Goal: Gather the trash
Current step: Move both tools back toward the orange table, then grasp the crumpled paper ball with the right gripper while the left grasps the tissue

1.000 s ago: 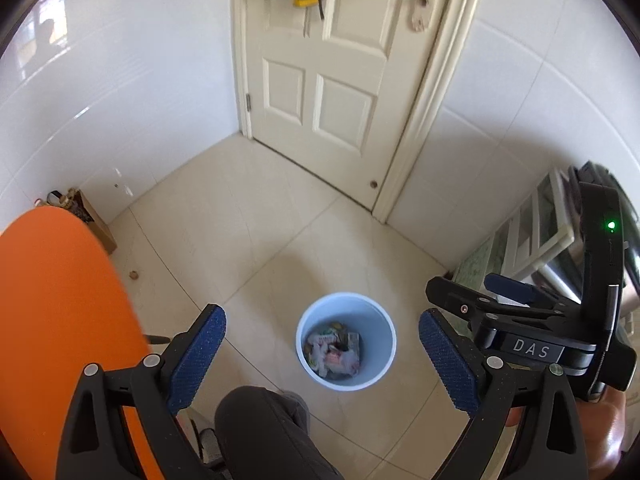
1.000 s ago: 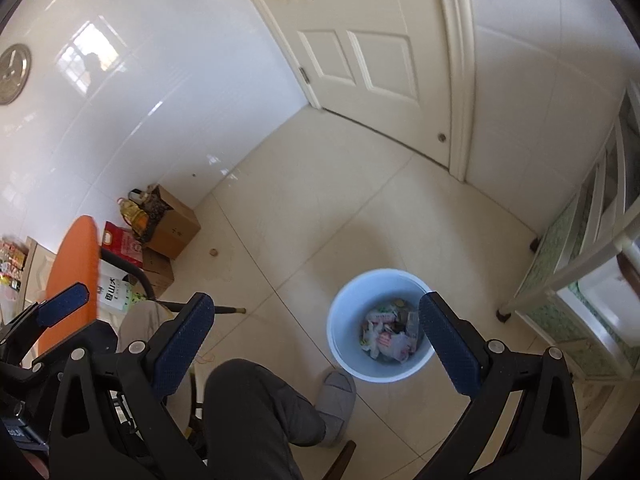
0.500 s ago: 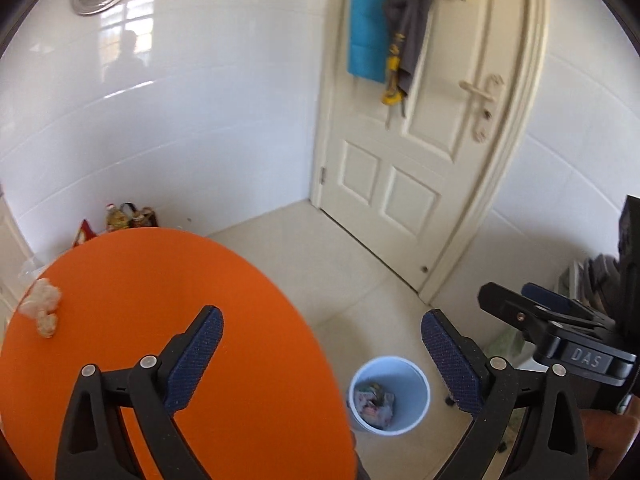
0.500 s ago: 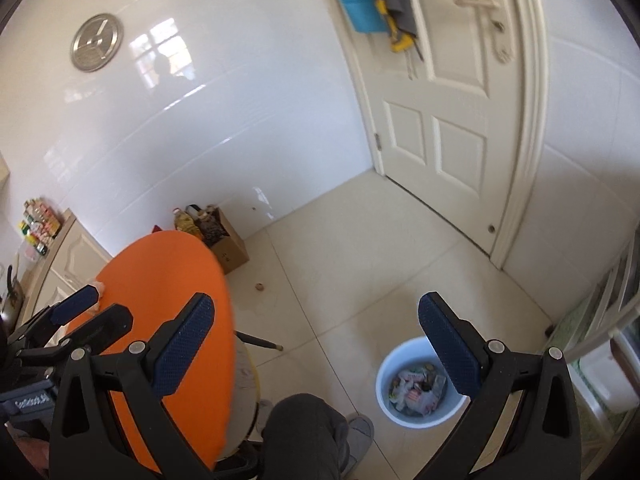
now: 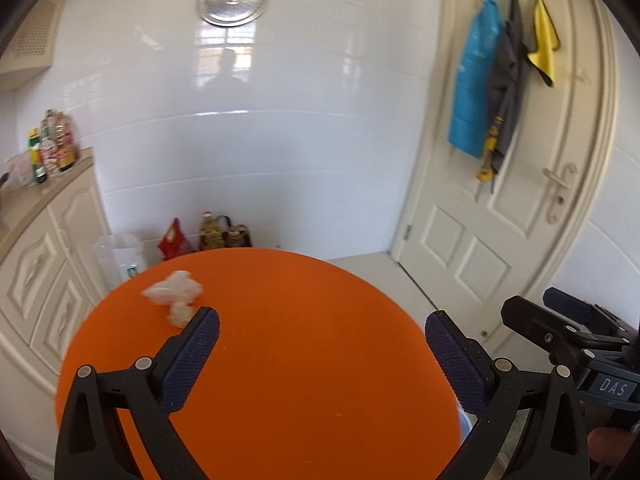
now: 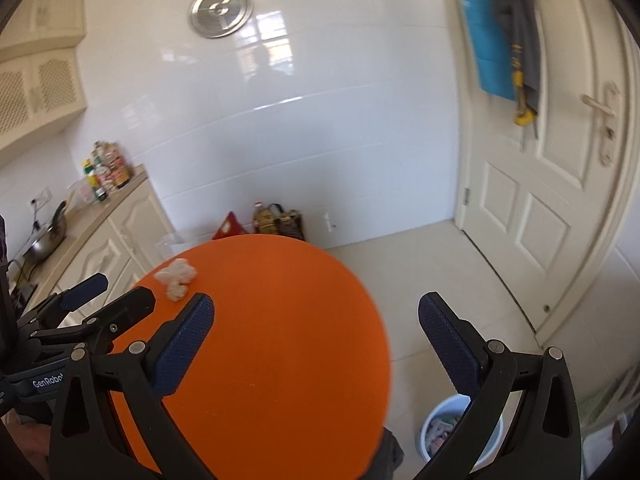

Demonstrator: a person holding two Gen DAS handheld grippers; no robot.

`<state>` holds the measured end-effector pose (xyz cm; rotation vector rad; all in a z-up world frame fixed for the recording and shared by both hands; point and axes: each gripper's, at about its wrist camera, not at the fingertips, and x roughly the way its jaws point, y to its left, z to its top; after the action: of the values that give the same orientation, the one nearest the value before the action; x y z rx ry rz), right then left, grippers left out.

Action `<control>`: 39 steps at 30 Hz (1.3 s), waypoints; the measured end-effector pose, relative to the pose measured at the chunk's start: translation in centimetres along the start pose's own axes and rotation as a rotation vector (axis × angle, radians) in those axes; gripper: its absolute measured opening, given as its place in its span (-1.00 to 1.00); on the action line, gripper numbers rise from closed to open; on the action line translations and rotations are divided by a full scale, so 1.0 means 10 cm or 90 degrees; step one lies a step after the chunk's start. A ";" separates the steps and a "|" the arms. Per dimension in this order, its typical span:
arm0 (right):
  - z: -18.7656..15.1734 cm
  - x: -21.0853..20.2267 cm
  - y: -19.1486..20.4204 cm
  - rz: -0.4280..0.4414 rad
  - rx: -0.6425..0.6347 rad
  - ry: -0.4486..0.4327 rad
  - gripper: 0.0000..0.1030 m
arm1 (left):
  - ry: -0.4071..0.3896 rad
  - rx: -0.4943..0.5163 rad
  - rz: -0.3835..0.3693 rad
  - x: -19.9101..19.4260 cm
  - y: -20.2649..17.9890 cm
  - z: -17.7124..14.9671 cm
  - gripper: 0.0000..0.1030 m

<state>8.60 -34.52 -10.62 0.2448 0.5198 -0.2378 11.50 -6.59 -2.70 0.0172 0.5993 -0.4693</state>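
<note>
Crumpled white tissue trash [image 5: 175, 295] lies on the far left part of the round orange table [image 5: 280, 360]; it also shows in the right wrist view [image 6: 176, 276]. My left gripper [image 5: 320, 334] is open and empty above the table, its left fingertip close to the tissue. My right gripper [image 6: 316, 320] is open and empty over the table's right half. The white trash bin [image 6: 452, 428] with wrappers inside stands on the floor at the lower right, partly hidden by my right finger.
A cream cabinet [image 5: 40, 264] with bottles on its counter stands at the left. Bags and a box [image 5: 216, 234] sit against the white tiled wall. A closed white door [image 5: 520, 200] with hanging cloths is at the right.
Both grippers have swung up from the bin on the floor to above the orange table. The tissue has come closer to my left gripper. Both stay open.
</note>
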 end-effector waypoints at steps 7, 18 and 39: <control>0.03 0.26 0.75 0.063 -0.076 0.010 1.00 | -0.027 -0.066 0.081 -0.66 0.50 -0.36 0.97; -0.04 1.24 1.52 0.107 -0.136 0.099 1.00 | 0.001 -0.151 0.178 -0.56 0.83 -0.53 0.97; -0.52 3.16 2.33 0.147 -0.214 0.279 -0.07 | 0.101 -0.172 0.220 1.28 1.24 0.14 0.97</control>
<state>39.49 -16.14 -27.31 0.0246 0.9469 0.1356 26.89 -1.05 -10.01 -0.0988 0.7941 -0.0497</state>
